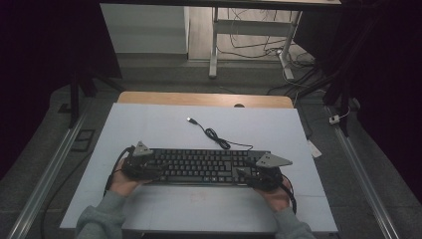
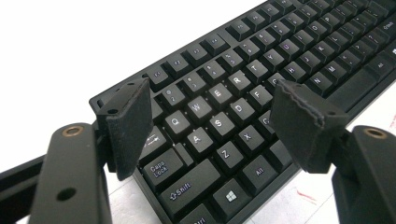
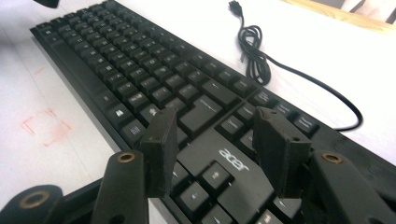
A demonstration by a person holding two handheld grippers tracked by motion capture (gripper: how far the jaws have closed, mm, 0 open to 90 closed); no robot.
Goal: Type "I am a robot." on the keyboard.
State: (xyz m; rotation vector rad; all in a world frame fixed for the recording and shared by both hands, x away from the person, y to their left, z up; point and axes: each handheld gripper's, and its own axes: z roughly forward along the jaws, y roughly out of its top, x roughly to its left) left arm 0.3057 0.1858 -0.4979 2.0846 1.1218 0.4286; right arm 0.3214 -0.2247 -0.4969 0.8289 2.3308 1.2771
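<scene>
A black Acer keyboard [image 1: 199, 167] lies across the white mat, with its cable [image 1: 214, 134] coiled behind it and ending in a USB plug [image 1: 190, 120]. My left gripper [image 1: 147, 173] is at the keyboard's left end. In the left gripper view the keyboard [image 2: 243, 88] runs away from the gripper [image 2: 212, 100], whose jaws stand open above the letter keys and press on nothing. My right gripper [image 1: 245, 174] is at the right end. In the right gripper view it [image 3: 215, 119] is open over the logo area of the keyboard [image 3: 140, 70], with the cable [image 3: 254, 56] beyond.
The white mat [image 1: 149, 124] covers a wooden table [image 1: 199, 98], and faint red marks [image 1: 194, 195] sit on it in front of the keyboard. Beyond the table are desk legs [image 1: 214, 55] and loose floor cables [image 1: 259, 47]. Metal rails [image 1: 50, 169] run along both sides.
</scene>
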